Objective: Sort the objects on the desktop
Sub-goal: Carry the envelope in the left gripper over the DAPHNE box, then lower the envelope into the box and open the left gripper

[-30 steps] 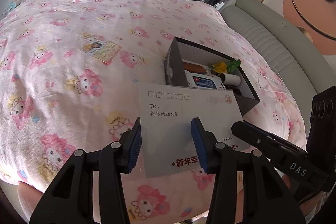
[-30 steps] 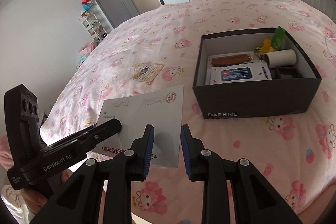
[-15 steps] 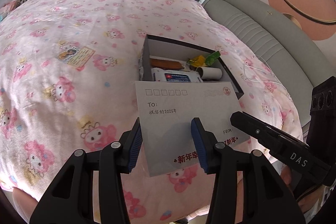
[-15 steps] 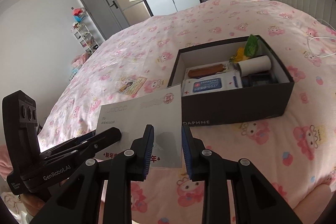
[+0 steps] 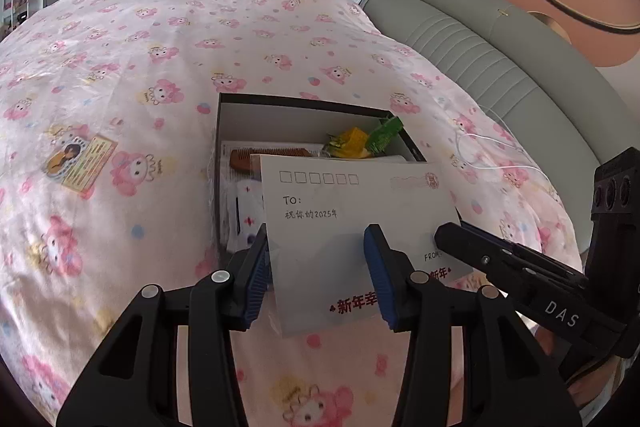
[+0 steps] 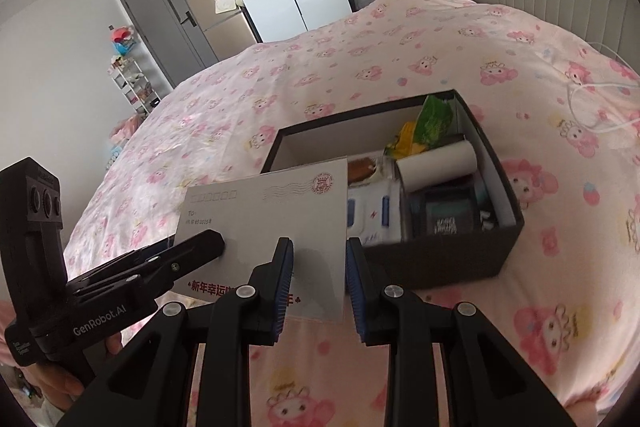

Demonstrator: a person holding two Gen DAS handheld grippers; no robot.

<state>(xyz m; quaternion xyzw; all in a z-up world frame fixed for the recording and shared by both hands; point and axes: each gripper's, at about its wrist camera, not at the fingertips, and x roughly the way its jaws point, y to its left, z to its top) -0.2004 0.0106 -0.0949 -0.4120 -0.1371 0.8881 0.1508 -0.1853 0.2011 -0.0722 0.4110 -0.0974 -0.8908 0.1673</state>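
Note:
A white envelope (image 5: 344, 227) with "TO:" and red Chinese print is held in the air at the near edge of a black box (image 6: 448, 259) on the bed. Both grippers pinch its lower edge: my left gripper (image 5: 316, 267) shows in the right wrist view as a closed black jaw (image 6: 200, 247) on the envelope's (image 6: 272, 215) left side. My right gripper (image 6: 318, 267) grips its right side and shows in the left wrist view (image 5: 452, 239). The box (image 5: 218, 163) holds a wooden comb (image 5: 256, 157), yellow and green packets (image 5: 360, 141), a white roll (image 6: 438, 167) and wipes.
A small picture card (image 5: 80, 163) lies on the pink cartoon-print blanket (image 5: 140, 47) left of the box. A white cable (image 6: 592, 107) lies on the blanket to the right. A grey padded headboard (image 5: 500, 59) stands behind, wardrobes and a door further back.
Both grippers have carried the envelope forward and up toward the box. Its top edge now overlaps the box's near side.

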